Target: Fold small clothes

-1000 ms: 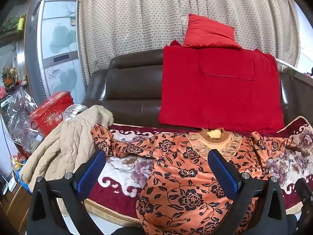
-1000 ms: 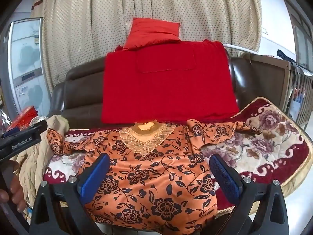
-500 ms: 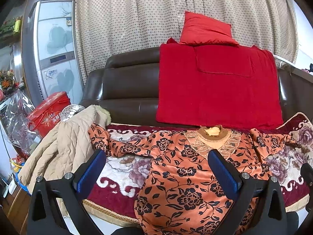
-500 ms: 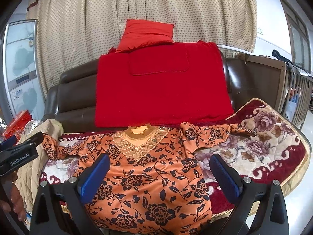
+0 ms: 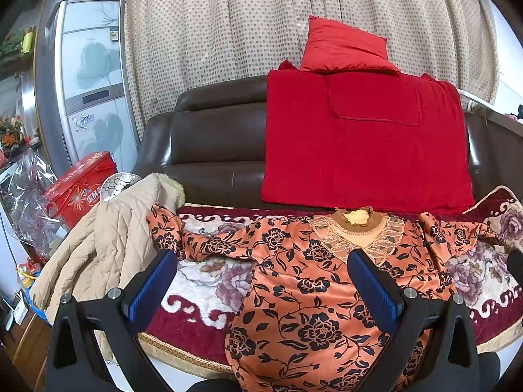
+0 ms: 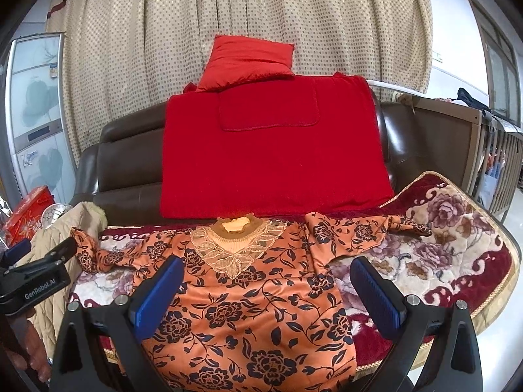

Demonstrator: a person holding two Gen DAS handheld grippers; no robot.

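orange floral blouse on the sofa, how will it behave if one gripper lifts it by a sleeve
The orange blouse with black flowers and a lace collar is probably floppy: its sleeves already lie twisted and rumpled. Its sheen suggests smooth fabric that may slip between the pads. With its hem hanging over the edge of the floral sofa cover, it could slide down. Both the left gripper and right gripper are open.

The flowery mat (image 6: 457,248) at the right of the frame is bare, so a gripper could pass there. At the left, a tan coat (image 5: 108,245) is heaped up. The brown sofa back (image 5: 212,150) blocks the upper middle.
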